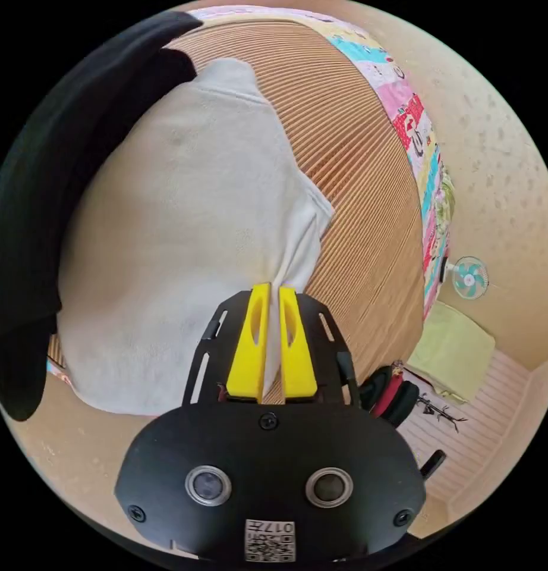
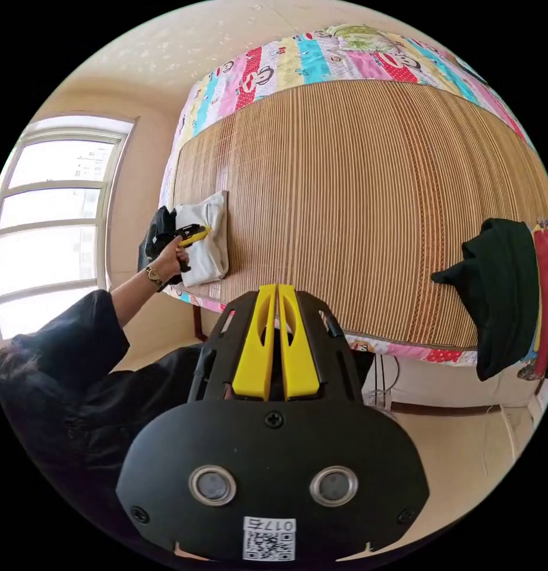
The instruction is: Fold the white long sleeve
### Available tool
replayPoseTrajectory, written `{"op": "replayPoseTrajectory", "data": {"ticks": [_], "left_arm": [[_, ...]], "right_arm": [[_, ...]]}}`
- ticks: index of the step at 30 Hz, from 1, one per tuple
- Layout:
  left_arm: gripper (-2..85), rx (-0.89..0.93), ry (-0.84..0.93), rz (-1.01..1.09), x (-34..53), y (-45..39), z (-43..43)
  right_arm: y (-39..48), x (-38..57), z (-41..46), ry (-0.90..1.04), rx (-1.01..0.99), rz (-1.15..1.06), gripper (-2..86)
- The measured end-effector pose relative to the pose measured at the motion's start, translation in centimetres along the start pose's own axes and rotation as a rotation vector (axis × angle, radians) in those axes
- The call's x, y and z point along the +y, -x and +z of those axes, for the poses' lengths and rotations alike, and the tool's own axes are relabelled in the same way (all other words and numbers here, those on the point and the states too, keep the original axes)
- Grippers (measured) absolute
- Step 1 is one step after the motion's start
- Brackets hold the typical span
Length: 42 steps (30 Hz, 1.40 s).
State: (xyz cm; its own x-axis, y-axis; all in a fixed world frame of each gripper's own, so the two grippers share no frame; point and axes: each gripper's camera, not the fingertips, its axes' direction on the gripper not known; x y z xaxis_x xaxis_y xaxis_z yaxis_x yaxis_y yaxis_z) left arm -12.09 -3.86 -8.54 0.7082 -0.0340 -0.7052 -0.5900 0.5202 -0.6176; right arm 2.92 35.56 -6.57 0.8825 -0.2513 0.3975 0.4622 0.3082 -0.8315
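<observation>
The white long sleeve [image 1: 185, 238] lies folded into a thick rectangle on the bamboo mat [image 1: 357, 178], near one corner of the bed. My left gripper [image 1: 274, 288] is shut on a bunched edge of it, with white cloth pinched between the yellow jaws. In the right gripper view the same folded white long sleeve [image 2: 205, 244] is far off at the left, with a hand holding the left gripper [image 2: 197, 232] over it. My right gripper [image 2: 277, 288] is shut with nothing in it, hovering near the mat's front edge.
A black garment [image 1: 42, 208] lies against the white one. Dark and red clothes [image 2: 506, 297] hang over the bed's right end. A colourful sheet [image 2: 321, 56] rims the mat. A window [image 2: 48, 196] is at the left, and a small fan [image 1: 469, 278] stands by the wall.
</observation>
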Motion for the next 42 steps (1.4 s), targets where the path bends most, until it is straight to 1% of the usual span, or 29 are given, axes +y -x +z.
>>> {"op": "replayPoseTrajectory", "data": {"ticks": [1,2,3,4,5,6,8,9,11,12,14,15,17,18,20,21,23,25,27,29,30,32,33,35,36,38,39,41,42], "left_arm": [[2.3,0.158,0.034,-0.023,1.0,3.1,0.6],[1.6,0.378,0.096,-0.030,2.0,6.4,1.5],[1.3,0.510,0.122,-0.021,2.6,7.9,1.9],[0.8,0.736,0.146,0.031,4.1,10.3,2.0],[0.5,0.886,0.134,0.153,6.1,11.9,0.7],[0.4,0.931,0.126,0.223,7.3,12.4,-0.2],[0.1,0.984,0.124,0.489,12.2,13.7,-4.8],[0.0,0.985,0.118,0.564,13.6,13.8,-6.0],[-0.2,1.023,0.066,0.837,18.8,13.6,-10.7],[-0.2,1.041,0.044,0.888,19.8,13.6,-11.7],[-0.3,1.177,-0.016,1.113,23.5,12.9,-15.0],[-0.3,1.213,-0.013,1.177,24.4,12.5,-15.7],[-0.3,1.351,0.022,1.460,28.8,10.3,-17.6],[-0.3,1.403,0.030,1.525,30.0,9.7,-18.0],[-0.3,1.633,0.120,1.742,34.8,7.7,-18.3],[-0.3,1.682,0.148,1.775,35.8,7.2,-18.1],[-0.2,1.819,0.268,1.833,39.9,5.5,-16.1],[-0.1,1.884,0.334,1.833,42.8,4.9,-14.0],[-0.1,1.873,0.437,1.827,46.1,4.4,-11.4],[0.1,1.747,0.548,1.844,50.7,4.3,-8.1],[0.2,1.707,0.549,1.853,51.6,4.6,-7.4],[0.3,1.569,0.522,1.846,54.0,6.5,-5.0],[0.3,1.554,0.514,1.830,54.2,7.2,-4.5],[0.6,1.474,0.438,1.767,54.9,10.4,-3.6],[0.7,1.436,0.410,1.753,55.1,11.3,-3.4],[2.0,1.199,0.283,1.652,56.0,14.4,-2.8],[2.5,1.128,0.256,1.605,56.1,15.0,-2.6],[4.7,0.841,0.122,1.377,56.0,17.4,-1.8],[7.0,0.775,0.080,1.313,55.9,18.0,-1.6]], "right_arm": [[-0.1,1.0,-0.4,-0.032,-0.048,0.001,0.6],[-0.4,1.9,-1.1,-0.070,-0.105,-0.002,0.6],[-0.5,2.3,-1.4,-0.088,-0.136,-0.006,0.7],[-0.7,3.0,-2.3,-0.124,-0.200,-0.021,0.8],[-0.7,3.6,-3.4,-0.162,-0.264,-0.055,1.0],[-0.6,3.9,-4.0,-0.183,-0.293,-0.080,1.1],[0.5,5.1,-6.4,-0.254,-0.384,-0.217,1.7],[0.9,5.3,-6.9,-0.264,-0.400,-0.257,1.9],[3.3,6.0,-8.4,-0.282,-0.410,-0.415,3.6],[4.0,6.1,-8.6,-0.283,-0.402,-0.453,4.1],[7.1,6.2,-9.4,-0.284,-0.362,-0.581,7.1],[7.9,6.3,-9.6,-0.287,-0.352,-0.611,7.8],[11.6,7.3,-10.9,-0.331,-0.325,-0.729,9.9],[12.6,7.6,-11.3,-0.343,-0.326,-0.761,10.3],[16.3,9.6,-12.8,-0.349,-0.346,-0.936,11.7],[17.1,10.1,-13.1,-0.342,-0.347,-0.979,12.0],[19.8,12.8,-13.7,-0.321,-0.334,-1.143,13.4],[21.2,15.0,-13.3,-0.293,-0.271,-1.247,14.0],[22.2,17.3,-11.9,-0.253,-0.159,-1.310,14.3],[22.6,20.3,-9.4,-0.233,-0.055,-1.318,13.1],[22.4,21.1,-8.9,-0.245,-0.055,-1.316,12.6],[20.6,24.1,-8.1,-0.376,-0.054,-1.244,5.9],[20.0,24.6,-8.1,-0.410,-0.051,-1.211,5.4],[17.3,26.1,-9.4,-0.543,-0.069,-1.054,4.2],[16.7,26.5,-10.0,-0.575,-0.080,-1.019,4.1],[15.4,28.4,-12.2,-0.701,-0.066,-0.903,3.7],[15.3,29.0,-12.7,-0.728,-0.049,-0.894,3.6],[16.2,31.6,-13.8,-0.815,0.077,-0.876,3.4],[16.6,32.2,-13.9,-0.828,0.113,-0.875,3.4]]}}
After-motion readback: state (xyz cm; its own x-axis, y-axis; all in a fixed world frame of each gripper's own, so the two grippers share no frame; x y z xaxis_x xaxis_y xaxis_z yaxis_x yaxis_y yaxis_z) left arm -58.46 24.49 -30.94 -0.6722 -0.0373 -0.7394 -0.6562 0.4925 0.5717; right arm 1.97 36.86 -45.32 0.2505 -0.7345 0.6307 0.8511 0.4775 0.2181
